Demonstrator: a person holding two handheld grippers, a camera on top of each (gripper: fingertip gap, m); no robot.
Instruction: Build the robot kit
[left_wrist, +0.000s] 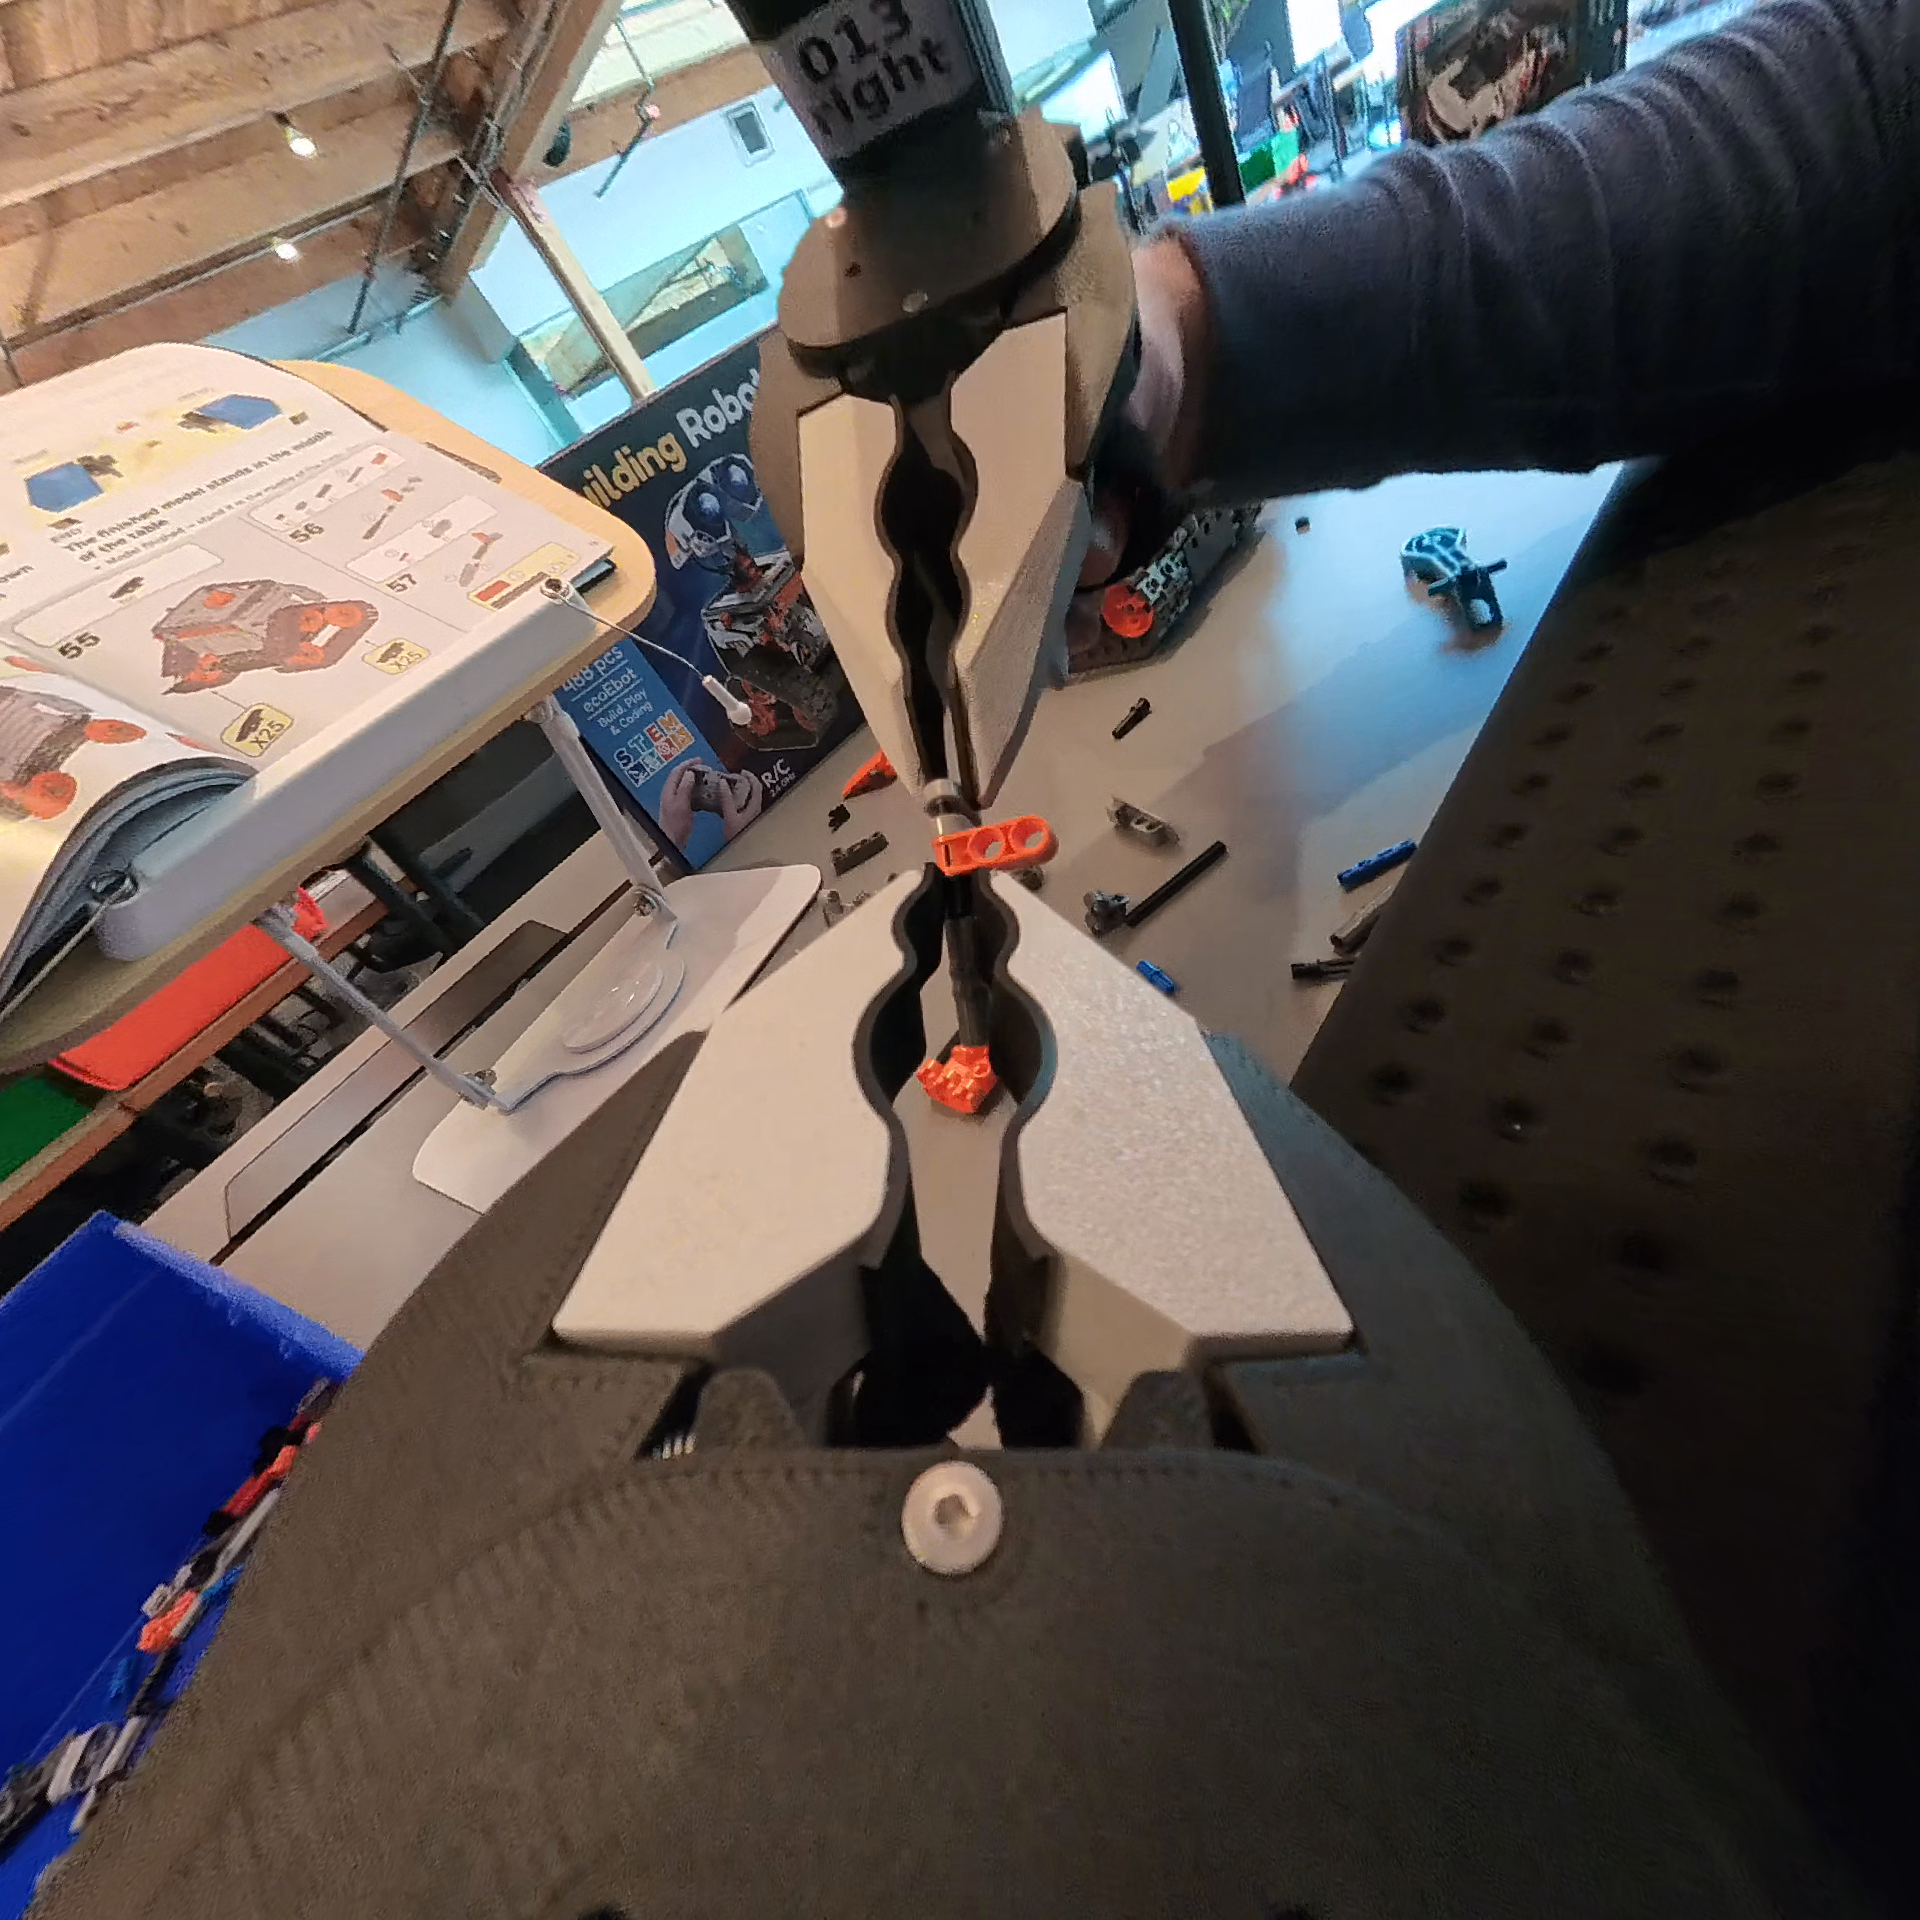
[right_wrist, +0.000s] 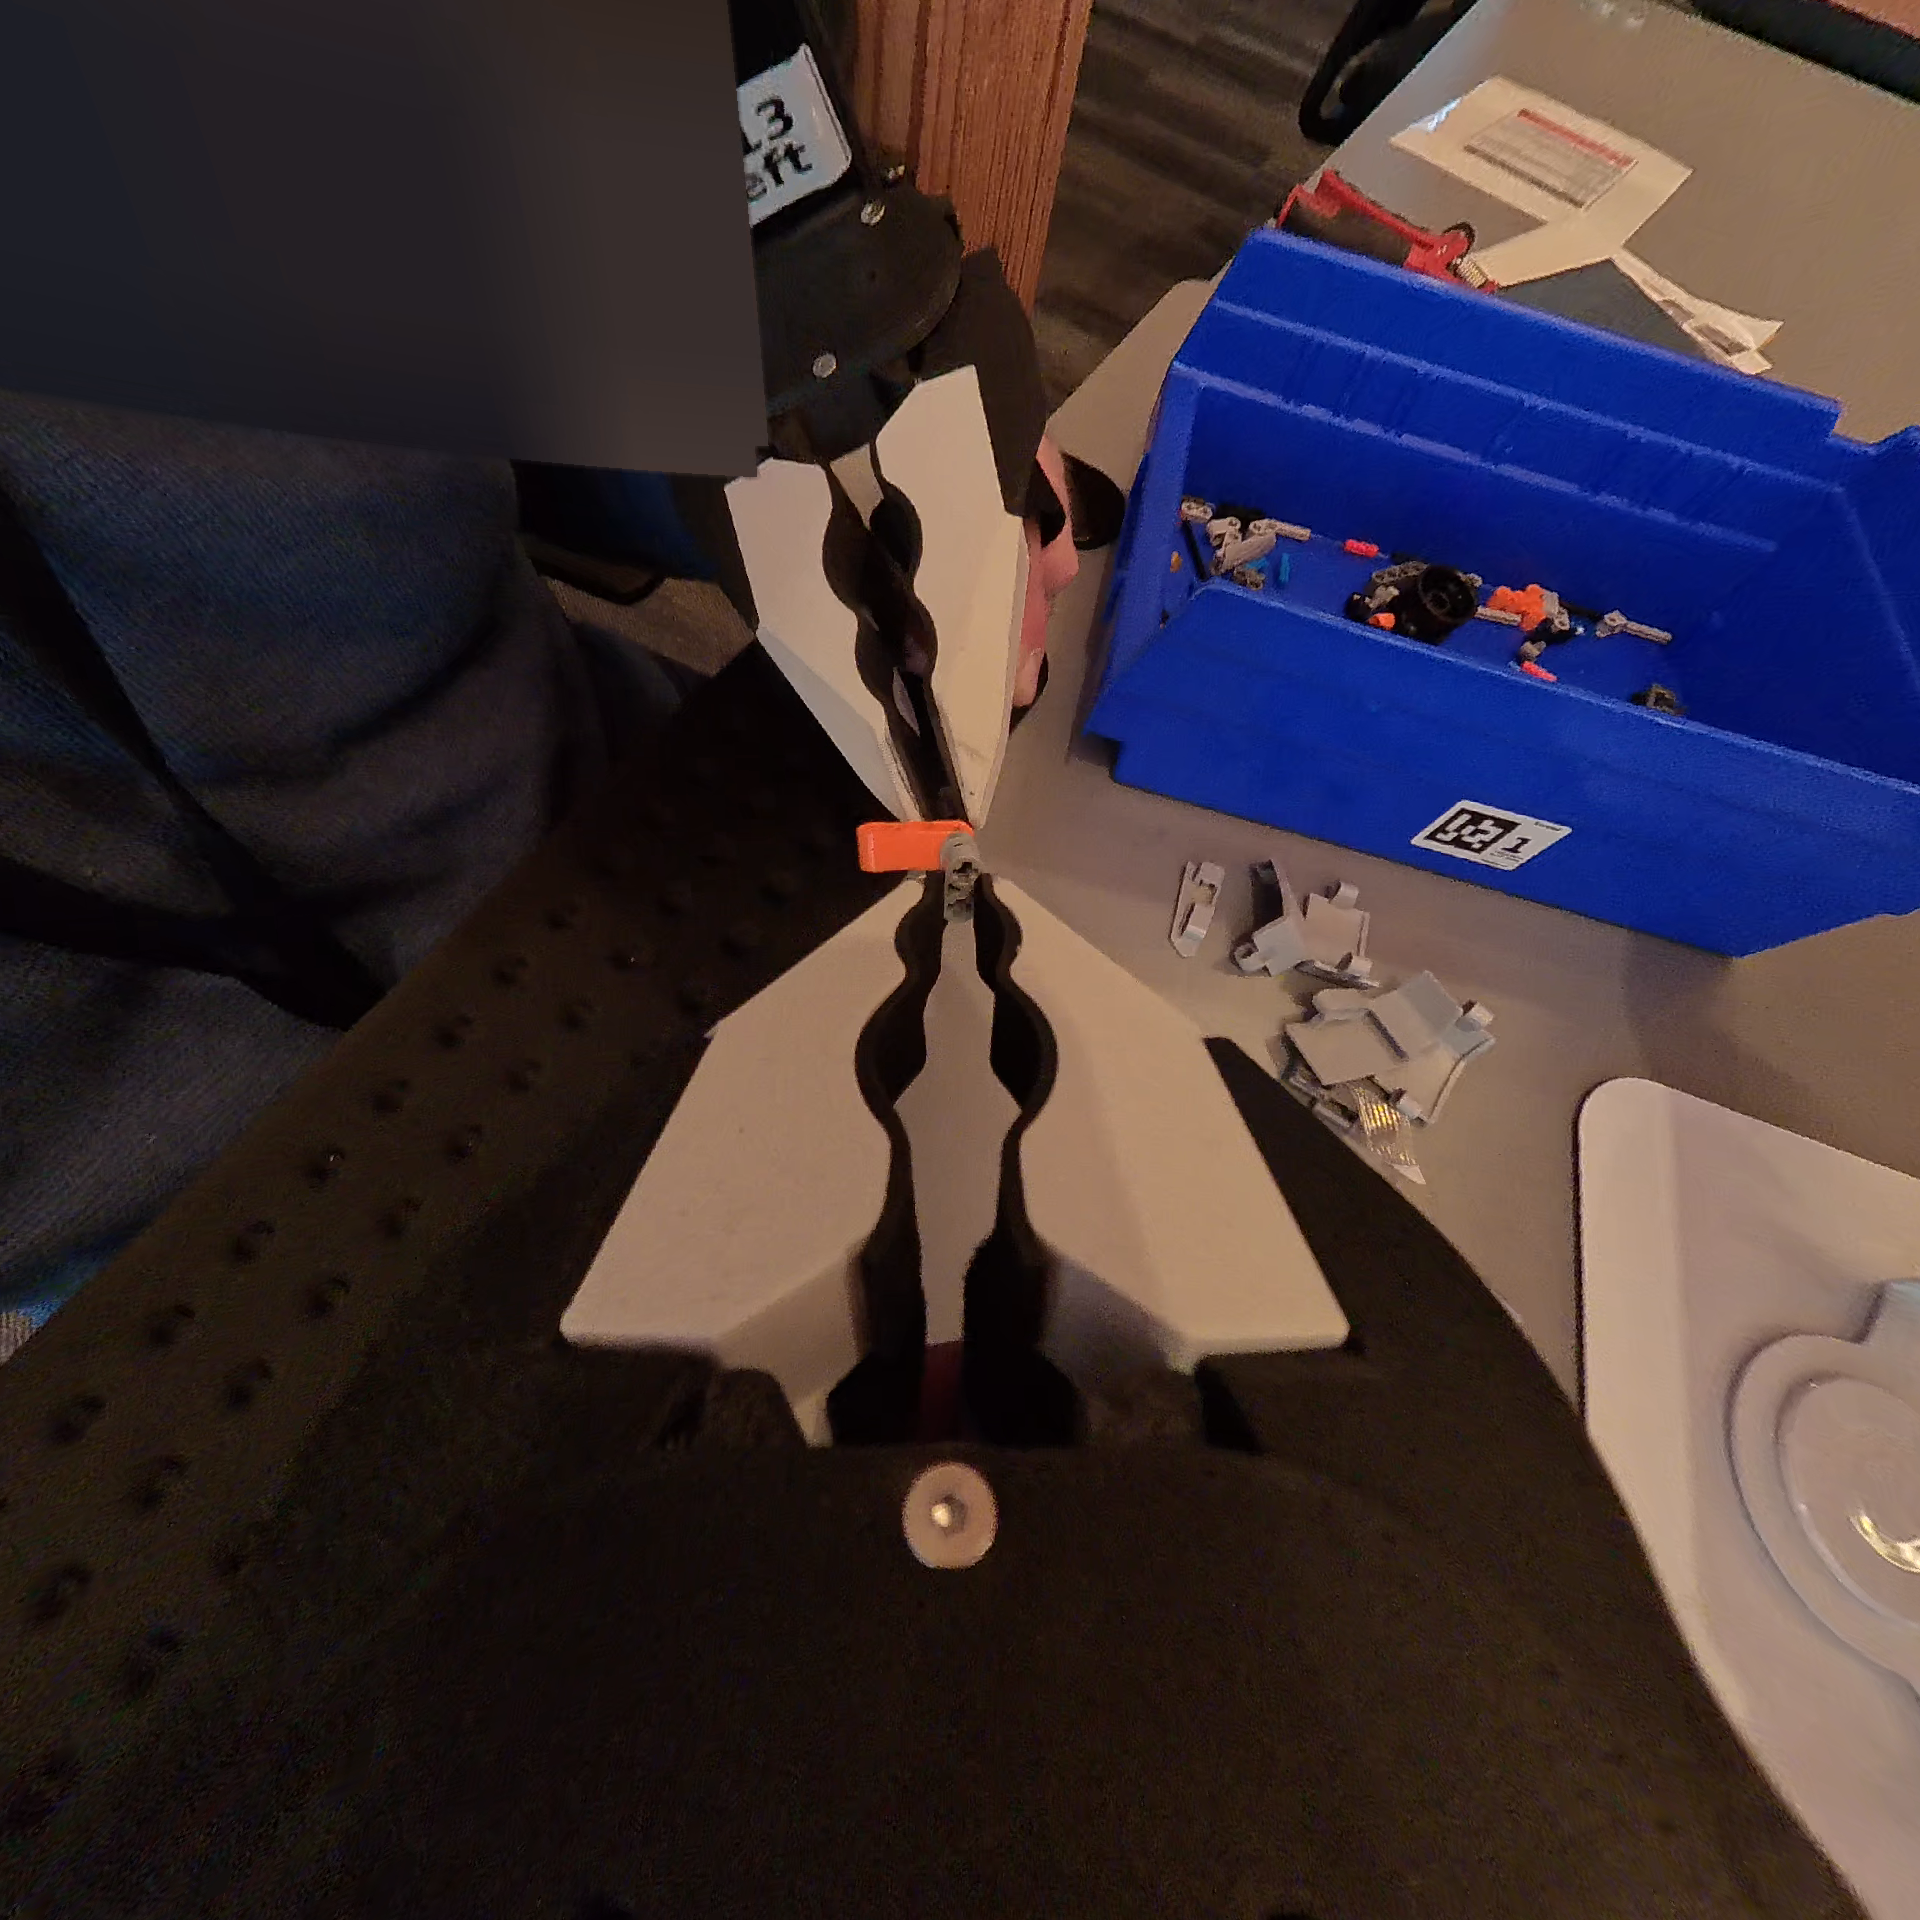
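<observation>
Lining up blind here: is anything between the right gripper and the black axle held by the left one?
Yes. An orange connector sits on the black axle between the two tips, just beyond the left gripper. The right gripper is shut on a small grey piece beside it. Nothing else visible.

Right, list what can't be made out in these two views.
- Left wrist view: the left gripper is shut on a black axle; its white fingers hide part of the axle's length.
- Right wrist view: the right gripper pinches a grey connector; how it joins the orange beam is too small to tell.
- Right wrist view: the blue bin holds small parts, too small to identify.
</observation>
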